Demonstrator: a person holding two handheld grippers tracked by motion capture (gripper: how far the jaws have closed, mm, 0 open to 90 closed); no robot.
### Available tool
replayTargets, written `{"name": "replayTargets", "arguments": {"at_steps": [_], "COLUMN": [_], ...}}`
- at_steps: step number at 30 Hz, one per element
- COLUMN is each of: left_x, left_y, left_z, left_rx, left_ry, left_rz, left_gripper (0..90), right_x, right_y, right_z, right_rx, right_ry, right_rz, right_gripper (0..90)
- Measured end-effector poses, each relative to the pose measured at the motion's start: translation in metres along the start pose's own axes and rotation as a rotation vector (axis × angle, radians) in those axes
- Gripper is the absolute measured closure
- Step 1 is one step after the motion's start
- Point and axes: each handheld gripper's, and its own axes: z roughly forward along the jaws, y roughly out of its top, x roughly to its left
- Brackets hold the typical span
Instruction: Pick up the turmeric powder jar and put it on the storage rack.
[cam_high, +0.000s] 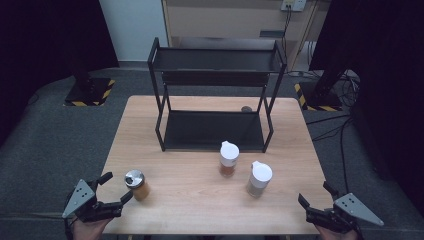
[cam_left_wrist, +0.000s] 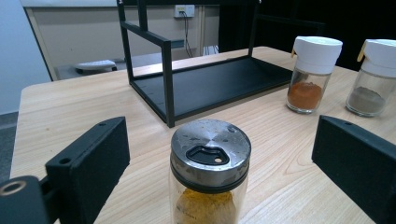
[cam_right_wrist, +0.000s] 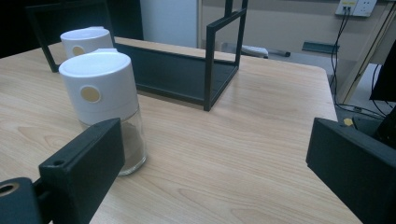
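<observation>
Metal-lidded spice jar (cam_left_wrist: 209, 175) between the wide-open left claw (cam_high: 116, 188); right claw (cam_high: 314, 199) likewise agape, empty.

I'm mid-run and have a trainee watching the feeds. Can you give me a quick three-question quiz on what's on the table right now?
1. True or false: the left gripper is already shut on the metal-lidded jar.
2. Which jar stands nearest the right gripper? A) the white-capped jar of orange powder B) the white-capped jar of grey-brown powder C) the metal-lidded jar
3. Fill in: the lower shelf of the black rack holds ____ jars.

Key
1. False. In the left gripper view its jaws stand open on either side of the jar, apart from it.
2. B.
3. No jars; all three stand on the table in front of the rack.
</observation>
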Motion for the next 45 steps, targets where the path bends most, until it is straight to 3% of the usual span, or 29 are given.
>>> {"name": "replayTargets", "arguments": {"at_steps": [8,17,29,45], "left_x": [0.008,0.02,0.043,0.045], "left_y": [0.011,0.025,0.031,0.029], "left_z": [-0.001,0.009,0.023,0.042], "left_rx": [0.019,0.079,0.114,0.16], "left_ry": [-0.019,-0.062,-0.141,-0.156], "left_rz": [0.011,0.032,0.009,0.012], "left_gripper": [3.6,3.6,4.2,6.5], "right_x": [0.0,0.0,0.0,0.0], "right_y": [0.0,0.001,0.001,0.001], "right_z": [0.0,0.001,0.002,0.002], "right_rx": [0.0,0.008,0.006,0.008], "right_ry": [-0.001,0.004,0.006,0.006], "right_rz": [0.0,-0.005,-0.007,-0.008], "right_gripper": [4.7,4.8,4.9,5.0]}}
